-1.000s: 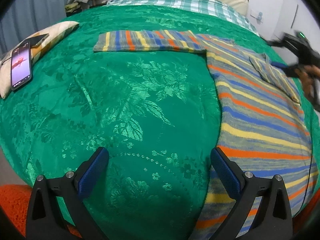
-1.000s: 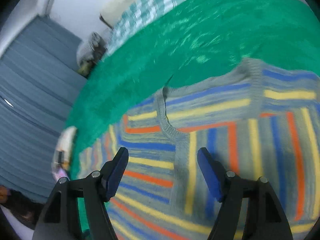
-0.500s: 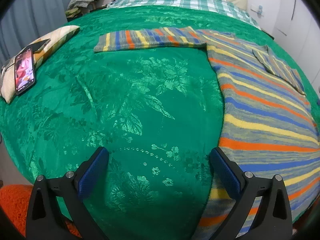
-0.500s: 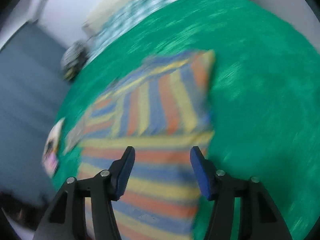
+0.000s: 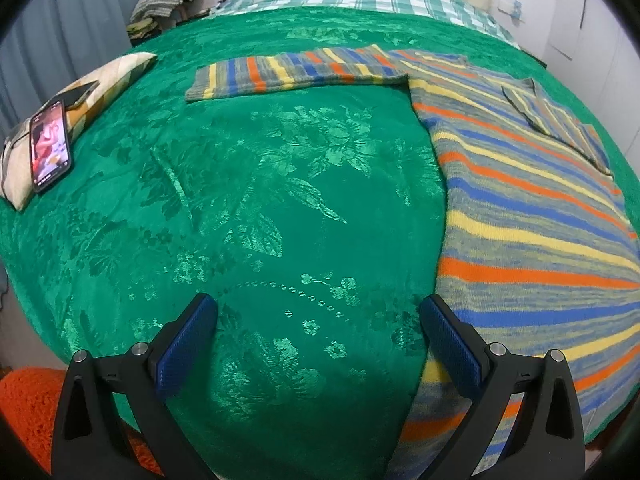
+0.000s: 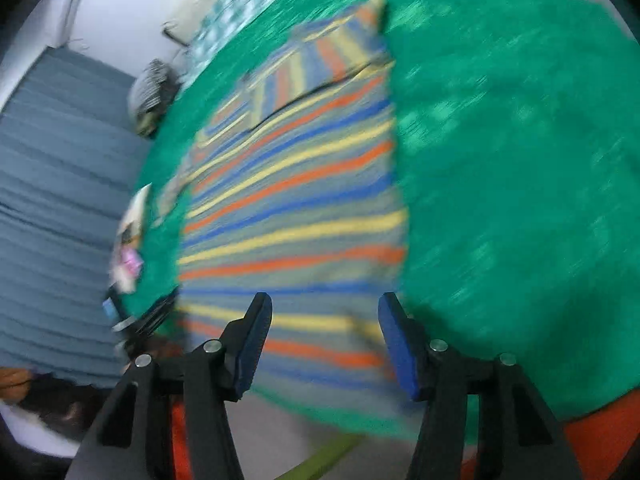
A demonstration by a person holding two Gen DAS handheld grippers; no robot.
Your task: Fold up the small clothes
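Striped knitted sweater (image 5: 532,216) lies on green bedspread (image 5: 256,208): 1 sleeve folded in, upper right; other sleeve and body fold remain. Left gripper (image 5: 316,340) fingers apart, empty; right gripper (image 6: 324,340) jaws opening, empty.

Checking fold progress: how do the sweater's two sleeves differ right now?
The left sleeve stretches straight out onto the green bedspread; the right sleeve is folded in over the sweater body. The left one shows full length, the right one looks shorter. Both share the same orange, blue and yellow stripes.

The left wrist view was evenly lit and sharp. The right wrist view was smeared by motion blur. Edges were bowed and vignetted.
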